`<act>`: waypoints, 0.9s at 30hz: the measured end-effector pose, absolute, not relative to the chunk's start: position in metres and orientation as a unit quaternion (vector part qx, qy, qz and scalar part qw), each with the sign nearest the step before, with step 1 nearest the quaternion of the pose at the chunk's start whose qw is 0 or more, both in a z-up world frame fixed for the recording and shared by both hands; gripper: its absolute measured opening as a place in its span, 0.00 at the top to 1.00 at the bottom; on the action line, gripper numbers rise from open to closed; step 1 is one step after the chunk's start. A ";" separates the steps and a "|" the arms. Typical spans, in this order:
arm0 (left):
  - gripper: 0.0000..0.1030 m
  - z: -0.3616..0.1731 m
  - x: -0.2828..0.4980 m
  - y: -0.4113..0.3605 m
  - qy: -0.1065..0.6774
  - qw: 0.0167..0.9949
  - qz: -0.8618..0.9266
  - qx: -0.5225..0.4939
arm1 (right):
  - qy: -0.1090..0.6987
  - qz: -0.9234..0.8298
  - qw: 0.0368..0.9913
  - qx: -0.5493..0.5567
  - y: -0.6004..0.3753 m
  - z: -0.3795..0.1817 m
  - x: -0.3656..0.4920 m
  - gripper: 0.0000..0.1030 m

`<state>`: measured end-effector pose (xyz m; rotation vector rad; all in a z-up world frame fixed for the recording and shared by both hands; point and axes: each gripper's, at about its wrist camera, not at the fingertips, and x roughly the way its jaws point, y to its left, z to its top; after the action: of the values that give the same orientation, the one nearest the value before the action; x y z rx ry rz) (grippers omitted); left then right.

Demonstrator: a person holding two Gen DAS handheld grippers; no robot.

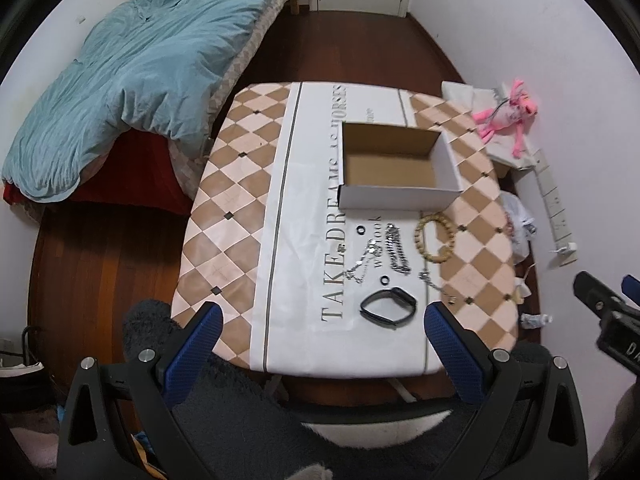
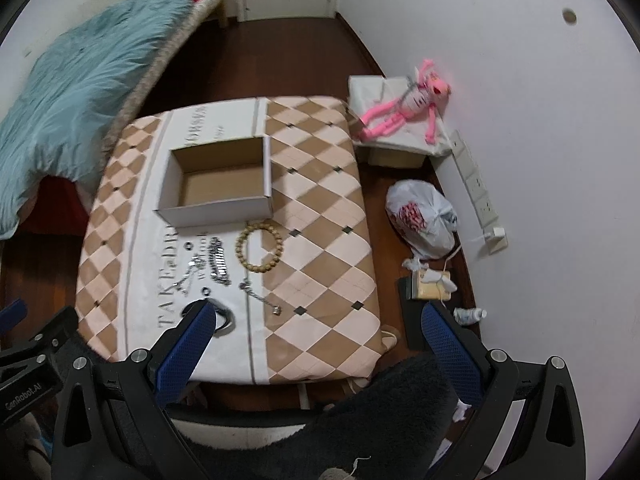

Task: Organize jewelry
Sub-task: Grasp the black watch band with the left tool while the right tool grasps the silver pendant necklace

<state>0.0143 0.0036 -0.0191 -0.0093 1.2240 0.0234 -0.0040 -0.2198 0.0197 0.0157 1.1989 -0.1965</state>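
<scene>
An open, empty cardboard box (image 1: 394, 168) (image 2: 218, 180) stands on the checkered table (image 1: 236, 208) (image 2: 320, 240). In front of it lie a wooden bead bracelet (image 1: 434, 239) (image 2: 259, 249), a silver chain bracelet (image 1: 396, 252) (image 2: 219, 260), a thin silver necklace (image 1: 362, 262) (image 2: 188, 274), a pendant chain (image 1: 434, 284) (image 2: 260, 298), two small dark rings (image 1: 361, 230) (image 1: 385, 280) and a black wristband (image 1: 388, 305) (image 2: 224, 316). My left gripper (image 1: 322, 320) is open above the near table edge. My right gripper (image 2: 316, 322) is open, its left finger (image 2: 188, 344) covering part of the wristband.
A bed with a blue duvet (image 1: 140, 68) (image 2: 68, 92) stands left of the table. A pink plush toy (image 2: 404, 108) (image 1: 506, 114) lies on a box to the right. A plastic bag (image 2: 422, 216), small items and a power strip (image 2: 476, 184) lie on the floor by the wall.
</scene>
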 end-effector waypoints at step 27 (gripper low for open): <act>0.77 -0.208 0.044 -0.031 0.679 0.733 -0.040 -0.021 | 0.632 -0.014 0.772 0.060 -0.213 -0.212 0.032 0.55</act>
<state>0.0441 -0.0310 -0.2078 -0.0470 1.4930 -0.0873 0.0325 -0.2130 -0.2118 0.1305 1.3698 -0.0296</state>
